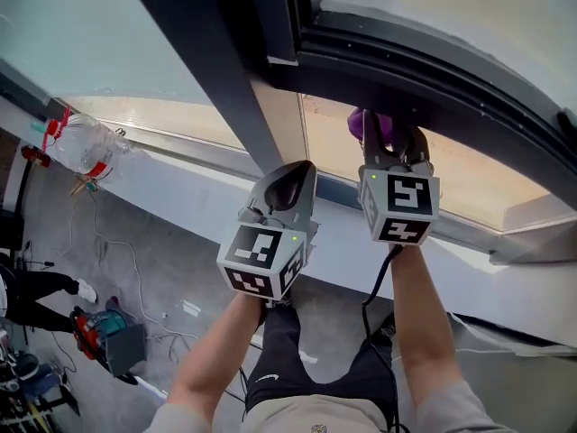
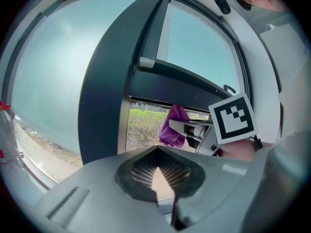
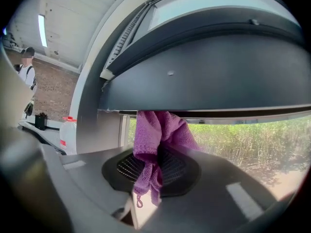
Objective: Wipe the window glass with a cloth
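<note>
Purple knitted cloth (image 3: 159,130) pinched in the right tool (image 1: 394,152), held up at the window.

The right tool's jaws are seen pressed together on the cloth. A bunched fold stands above them and a loose tail hangs down between them. In the right gripper view the cloth's top is seen at the lower edge of the dark grey window frame bar (image 3: 209,76), at centre frame. The clear window glass (image 3: 243,144) lies to its lower right, and contact with it cannot be confirmed. The left tool (image 1: 290,180) is seen at centre of the head view, left of the right tool, with its jaws pressed together and nothing between them. A clear plastic bottle with red cap (image 1: 81,147) is noted at left on the white sill (image 1: 180,183).
</note>
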Demonstrator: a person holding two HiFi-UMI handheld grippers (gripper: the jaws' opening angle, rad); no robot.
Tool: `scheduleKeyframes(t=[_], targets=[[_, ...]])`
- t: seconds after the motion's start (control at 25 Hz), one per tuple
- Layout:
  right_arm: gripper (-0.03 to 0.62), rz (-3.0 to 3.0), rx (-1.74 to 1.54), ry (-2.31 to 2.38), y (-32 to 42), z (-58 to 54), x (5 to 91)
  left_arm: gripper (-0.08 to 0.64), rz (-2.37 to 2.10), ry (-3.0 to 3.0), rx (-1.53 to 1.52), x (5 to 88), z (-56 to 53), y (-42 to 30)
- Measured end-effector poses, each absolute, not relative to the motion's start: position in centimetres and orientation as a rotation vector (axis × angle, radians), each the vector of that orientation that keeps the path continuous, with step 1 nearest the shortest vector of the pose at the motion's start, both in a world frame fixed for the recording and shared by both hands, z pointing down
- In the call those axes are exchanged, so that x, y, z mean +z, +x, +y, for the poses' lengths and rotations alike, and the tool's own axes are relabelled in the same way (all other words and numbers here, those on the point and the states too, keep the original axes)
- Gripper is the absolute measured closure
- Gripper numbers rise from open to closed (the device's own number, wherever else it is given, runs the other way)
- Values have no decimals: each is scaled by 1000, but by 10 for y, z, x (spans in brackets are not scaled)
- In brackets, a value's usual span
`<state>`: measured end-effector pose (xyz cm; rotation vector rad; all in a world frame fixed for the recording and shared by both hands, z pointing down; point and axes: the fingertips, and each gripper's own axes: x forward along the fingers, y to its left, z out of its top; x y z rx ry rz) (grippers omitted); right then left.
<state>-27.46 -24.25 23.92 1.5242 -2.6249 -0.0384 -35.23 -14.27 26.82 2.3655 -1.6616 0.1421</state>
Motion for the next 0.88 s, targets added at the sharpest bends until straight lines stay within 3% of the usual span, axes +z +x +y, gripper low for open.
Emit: scheduleKeyframes(t=[0.4,0.88], targets=[[500,-2703,-62,1333,-364,-248,247,560,-1738,2272,109,280,-128,-412],[500,-2693,-25,1196,-389,-248,302,560,-1745,2237,112,309,-126,-430]])
